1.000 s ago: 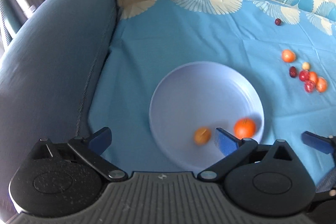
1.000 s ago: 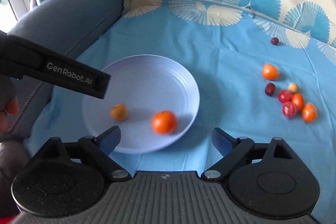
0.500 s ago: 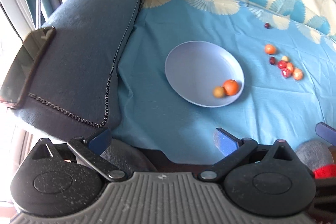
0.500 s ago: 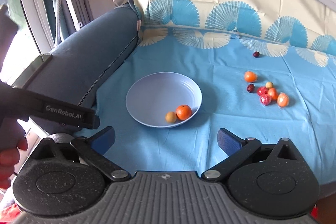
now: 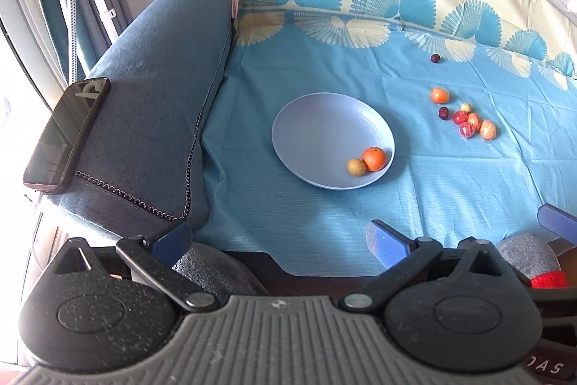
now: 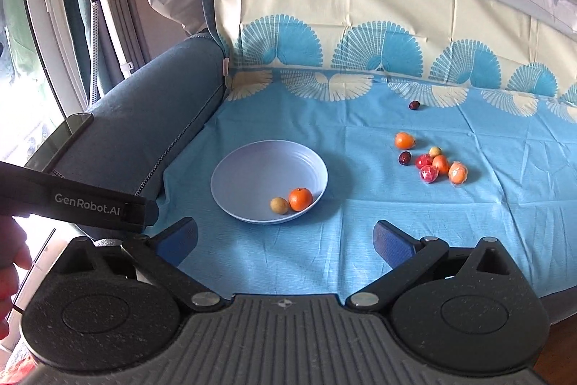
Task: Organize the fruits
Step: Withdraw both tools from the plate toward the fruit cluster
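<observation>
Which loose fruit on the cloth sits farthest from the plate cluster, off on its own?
The small dark red fruit near the fan-patterned border, alone behind the others. The remaining loose pieces bunch together right of the plate.

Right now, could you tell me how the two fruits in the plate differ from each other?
The orange fruit is clearly larger than the yellow-brown fruit. The orange fruit is bright orange with a dark stem dimple on top; the yellow-brown fruit is dull and plain. The orange fruit lies nearer the plate rim, the yellow-brown fruit farther inward. Both are round, bare and touching.
</observation>
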The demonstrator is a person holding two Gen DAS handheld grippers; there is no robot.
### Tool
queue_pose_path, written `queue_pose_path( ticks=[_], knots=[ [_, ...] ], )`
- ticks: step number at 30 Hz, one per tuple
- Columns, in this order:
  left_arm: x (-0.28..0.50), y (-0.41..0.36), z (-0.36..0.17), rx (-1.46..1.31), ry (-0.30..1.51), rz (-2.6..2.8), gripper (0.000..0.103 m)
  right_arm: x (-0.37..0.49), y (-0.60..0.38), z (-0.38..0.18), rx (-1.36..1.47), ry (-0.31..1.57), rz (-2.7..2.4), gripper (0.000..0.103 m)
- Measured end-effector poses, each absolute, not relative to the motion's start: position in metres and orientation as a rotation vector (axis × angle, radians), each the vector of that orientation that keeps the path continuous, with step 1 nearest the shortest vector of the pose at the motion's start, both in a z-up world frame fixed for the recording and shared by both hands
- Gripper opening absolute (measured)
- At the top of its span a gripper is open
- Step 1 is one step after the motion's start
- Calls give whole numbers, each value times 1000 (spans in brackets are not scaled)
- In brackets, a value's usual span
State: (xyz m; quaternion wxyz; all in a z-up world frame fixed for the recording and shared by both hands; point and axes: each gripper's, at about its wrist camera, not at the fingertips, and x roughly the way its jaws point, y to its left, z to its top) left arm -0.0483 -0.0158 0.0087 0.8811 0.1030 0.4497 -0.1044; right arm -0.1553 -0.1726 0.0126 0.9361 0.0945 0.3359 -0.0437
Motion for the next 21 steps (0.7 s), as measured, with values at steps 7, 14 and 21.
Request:
queue_pose_path(
  ticks=[7, 14, 21],
  knots=[
    [-52, -19, 11, 232, 925, -221, 103, -159, -172, 16, 192, 673, -87, 102],
    [-52, -18, 11, 235, 927, -223, 103, -159, -172, 15, 195, 678, -84, 102],
    [-50, -19, 9, 233, 937, -222, 103, -156, -173, 13, 202, 688, -81, 102]
  ],
)
